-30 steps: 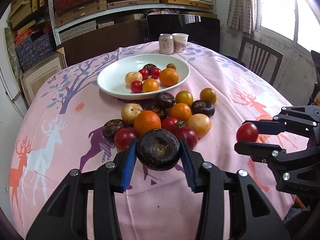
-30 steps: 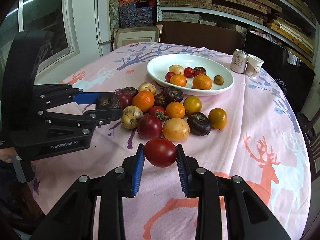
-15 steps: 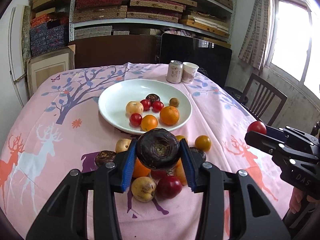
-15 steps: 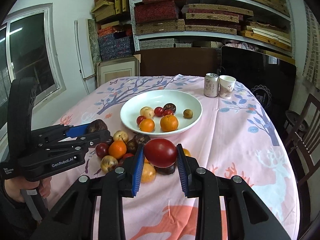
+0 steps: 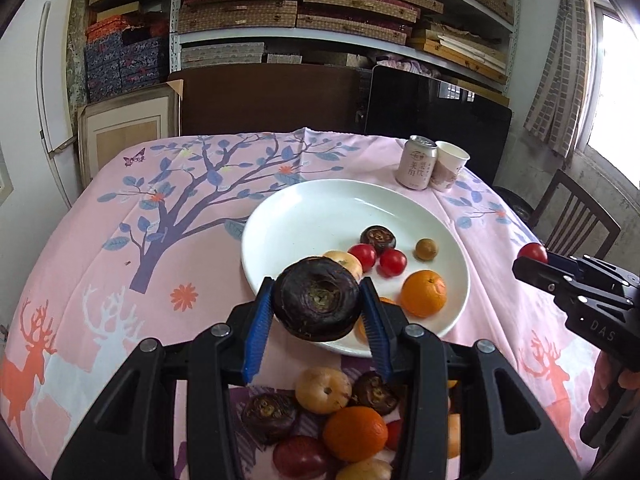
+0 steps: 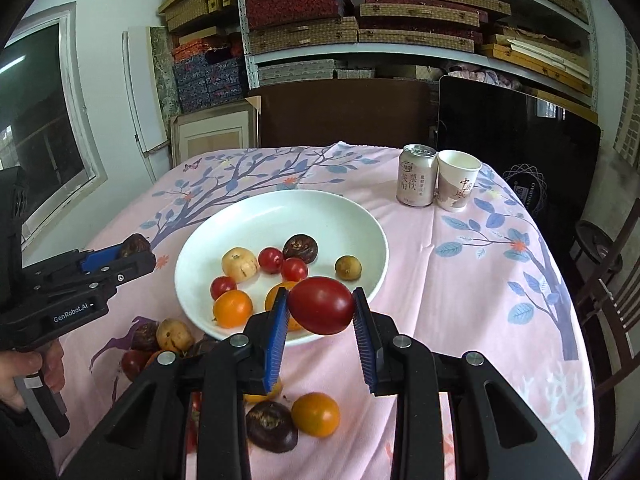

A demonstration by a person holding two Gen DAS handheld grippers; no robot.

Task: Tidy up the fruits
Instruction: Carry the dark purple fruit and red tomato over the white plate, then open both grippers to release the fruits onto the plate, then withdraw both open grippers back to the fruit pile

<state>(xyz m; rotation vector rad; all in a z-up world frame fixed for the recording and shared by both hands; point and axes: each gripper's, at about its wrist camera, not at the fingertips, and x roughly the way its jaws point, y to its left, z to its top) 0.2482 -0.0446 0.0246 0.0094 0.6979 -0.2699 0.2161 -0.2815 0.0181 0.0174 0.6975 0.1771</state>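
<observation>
Through my left wrist camera, my left gripper (image 5: 316,314) is closed on a dark purple fruit (image 5: 316,304), held above the near rim of the white plate (image 5: 320,216). The plate already holds 7 or so pieces, among them an orange (image 5: 423,293) and small tomatoes. Below my fingers a loose pile (image 5: 340,420) waits on the worktop, so I judge the sorting well under half done. At the right edge my right gripper (image 5: 534,258) shows up side-on with a red fruit at its tip. Through my right wrist camera, that gripper (image 6: 320,312) is clamped on a red tomato (image 6: 321,305), also over the plate's (image 6: 280,208) near edge; both loads look ready to set down. A few fruits (image 6: 296,416) lie on the cloth beneath it, more to the left (image 6: 160,340). The worktop wears a pink cloth (image 6: 460,280) printed with trees and deer; a can (image 6: 417,175) and a paper cup (image 6: 456,180) stand touching behind the plate. Beyond are shelves (image 6: 400,20) of woven boxes, a window at left and a wooden chair at right.
</observation>
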